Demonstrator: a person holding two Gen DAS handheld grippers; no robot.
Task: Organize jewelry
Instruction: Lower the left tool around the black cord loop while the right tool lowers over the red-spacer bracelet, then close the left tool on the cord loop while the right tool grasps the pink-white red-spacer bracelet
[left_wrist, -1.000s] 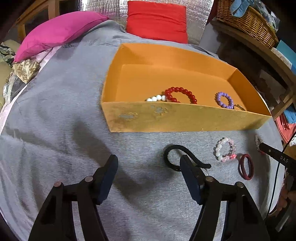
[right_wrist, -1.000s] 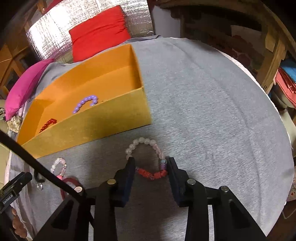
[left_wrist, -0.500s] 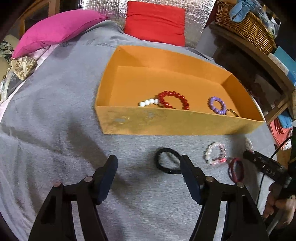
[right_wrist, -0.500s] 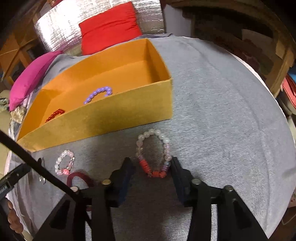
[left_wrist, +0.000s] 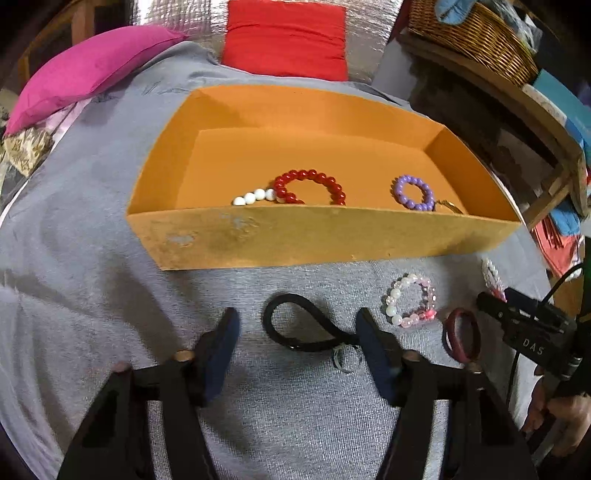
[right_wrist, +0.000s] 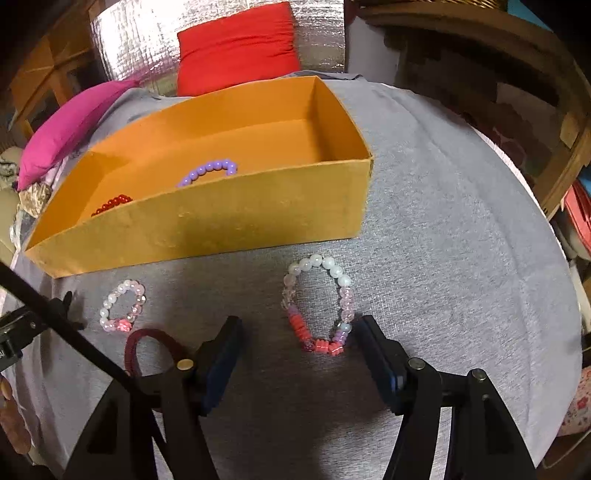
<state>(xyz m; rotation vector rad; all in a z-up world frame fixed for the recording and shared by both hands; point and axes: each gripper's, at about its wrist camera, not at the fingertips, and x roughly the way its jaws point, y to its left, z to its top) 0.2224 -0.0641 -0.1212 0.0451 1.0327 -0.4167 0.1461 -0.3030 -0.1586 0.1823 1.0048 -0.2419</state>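
An orange box (left_wrist: 325, 236) (right_wrist: 221, 218) on the grey cloth holds a red bead bracelet (left_wrist: 310, 184), white beads (left_wrist: 251, 196) and a purple bead ring (left_wrist: 413, 192) (right_wrist: 208, 171). My left gripper (left_wrist: 297, 326) is open, its fingers either side of a black cord loop (left_wrist: 295, 326). My right gripper (right_wrist: 297, 332) is open around the lower end of a white, pink and coral bead bracelet (right_wrist: 319, 302). A small pink-white bracelet (left_wrist: 410, 301) (right_wrist: 123, 306) and a dark red band (left_wrist: 461, 336) (right_wrist: 147, 345) lie between them.
A pink pillow (left_wrist: 88, 70) and a red cushion (left_wrist: 286, 37) lie behind the box. A wicker basket (left_wrist: 472, 33) sits on a wooden shelf at the right. The cloth's rounded edge drops off at the right (right_wrist: 554, 258).
The right gripper has opened wider and drawn back a little from the bracelet. The left gripper has shifted so the black cord loop lies between its fingers.
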